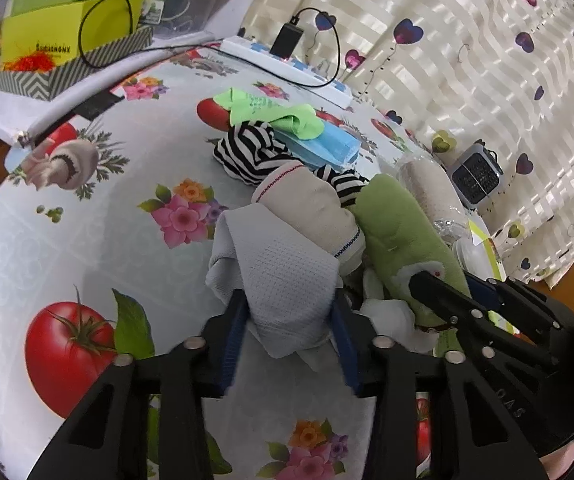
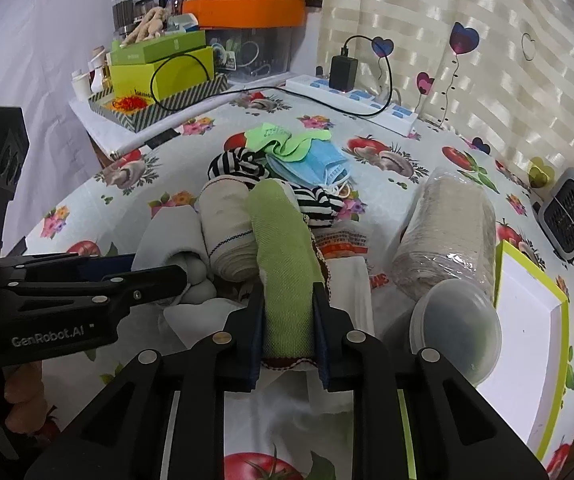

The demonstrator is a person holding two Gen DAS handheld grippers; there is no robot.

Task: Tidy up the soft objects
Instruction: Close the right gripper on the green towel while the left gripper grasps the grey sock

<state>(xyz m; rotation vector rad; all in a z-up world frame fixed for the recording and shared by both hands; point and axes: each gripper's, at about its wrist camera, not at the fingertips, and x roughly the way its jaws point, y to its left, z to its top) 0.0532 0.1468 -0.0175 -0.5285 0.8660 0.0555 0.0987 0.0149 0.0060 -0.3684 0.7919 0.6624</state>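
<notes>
On the flowered tablecloth, your left gripper is clamping the grey cloth, your right gripper is squeezing the green sock, both items' lower ends hiding behind the jaws, striped sock lying partly buried beyond.

1. In my right wrist view, the rolled cloth lies centre frame on the table, a bandage roll touching its left side
2. Behind them, the striped sock, with face masks to its right
3. At right, a wrapped roll; the plastic tub lies before it
4. Upper right, the power strip
</notes>
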